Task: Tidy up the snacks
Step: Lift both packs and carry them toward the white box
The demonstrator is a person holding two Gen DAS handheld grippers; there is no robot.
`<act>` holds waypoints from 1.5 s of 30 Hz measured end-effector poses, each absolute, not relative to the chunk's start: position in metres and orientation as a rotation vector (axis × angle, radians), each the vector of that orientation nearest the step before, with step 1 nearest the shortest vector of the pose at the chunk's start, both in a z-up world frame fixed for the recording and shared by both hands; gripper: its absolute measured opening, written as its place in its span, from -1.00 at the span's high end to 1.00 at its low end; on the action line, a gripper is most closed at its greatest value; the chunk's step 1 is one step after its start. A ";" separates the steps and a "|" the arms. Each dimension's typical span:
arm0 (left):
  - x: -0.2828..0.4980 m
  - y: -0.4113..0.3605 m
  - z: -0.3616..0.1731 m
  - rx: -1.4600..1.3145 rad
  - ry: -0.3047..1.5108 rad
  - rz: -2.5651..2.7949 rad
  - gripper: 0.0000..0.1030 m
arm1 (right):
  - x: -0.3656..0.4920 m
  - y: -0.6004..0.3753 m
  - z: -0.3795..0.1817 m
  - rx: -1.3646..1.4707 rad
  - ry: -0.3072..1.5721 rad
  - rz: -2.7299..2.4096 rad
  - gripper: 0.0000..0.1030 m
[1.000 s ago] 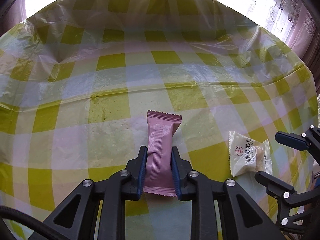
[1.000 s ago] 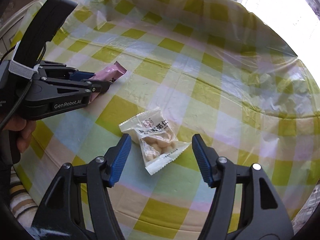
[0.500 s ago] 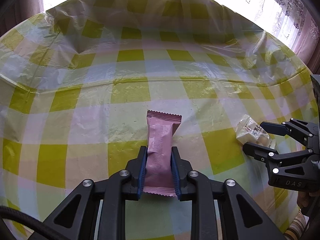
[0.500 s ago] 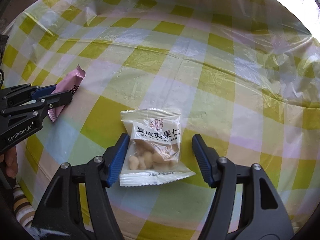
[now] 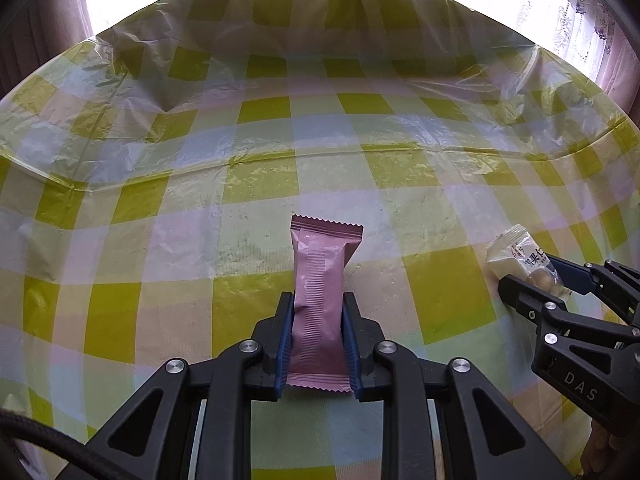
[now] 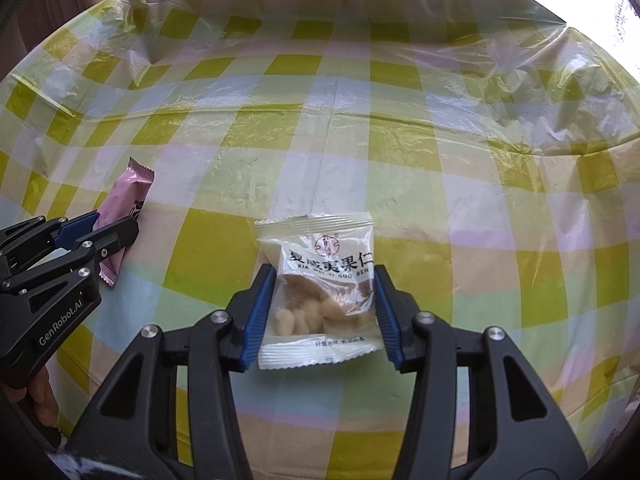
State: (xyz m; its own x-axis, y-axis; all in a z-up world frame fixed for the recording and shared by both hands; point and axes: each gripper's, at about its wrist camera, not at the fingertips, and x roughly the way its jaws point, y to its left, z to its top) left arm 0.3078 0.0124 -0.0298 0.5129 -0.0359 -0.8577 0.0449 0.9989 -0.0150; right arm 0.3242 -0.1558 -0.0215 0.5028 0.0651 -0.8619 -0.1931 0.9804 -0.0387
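Note:
A pink snack bar (image 5: pixel 320 264) lies lengthwise in my left gripper (image 5: pixel 318 298), whose blue pads are shut on its sides just above the checked tablecloth. In the right wrist view the same bar (image 6: pixel 128 192) sticks out of the left gripper (image 6: pixel 116 222) at the far left. A clear packet of nuts (image 6: pixel 316 248) with Chinese print lies flat on the cloth between the fingers of my right gripper (image 6: pixel 323 276). Its jaws are closing, with the pads at the packet's side edges and no visible squeeze. The left wrist view shows that packet (image 5: pixel 516 248) and the right gripper (image 5: pixel 528 274) at the right edge.
A yellow, white and lilac checked cloth under crinkled clear plastic (image 5: pixel 260 184) covers the table. Bright windows with lace curtains (image 5: pixel 560 8) lie beyond the far edge. A person's hand (image 6: pixel 40 392) holds the left gripper's handle.
My right gripper turned square to the nut packet, moved in over it and narrowed its jaws around it. The left gripper kept its grip on the pink bar and tilted slightly.

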 end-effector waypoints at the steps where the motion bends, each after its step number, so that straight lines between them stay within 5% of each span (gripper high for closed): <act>1: 0.307 0.012 -0.030 0.010 1.033 -0.046 0.54 | 0.321 -0.156 -0.022 -0.130 1.033 0.141 0.00; 31: 0.243 0.002 -0.027 -0.039 1.080 -0.172 0.58 | 0.250 -0.179 -0.019 -0.020 1.074 0.076 0.04; 40: 0.242 -0.009 -0.027 0.015 1.084 -0.181 0.18 | 0.246 -0.181 -0.019 -0.041 1.083 0.078 0.00; 45: 0.245 -0.003 -0.027 -0.023 1.083 -0.173 0.18 | 0.248 -0.180 -0.019 -0.054 1.078 0.078 -0.04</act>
State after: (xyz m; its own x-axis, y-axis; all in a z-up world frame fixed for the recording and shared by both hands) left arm 0.2450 -0.0027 -0.0269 0.4567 -0.1516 -0.8766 0.1295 0.9862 -0.1031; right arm 0.2477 -0.1797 -0.0186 0.4705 0.0373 -0.8816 -0.0898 0.9959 -0.0058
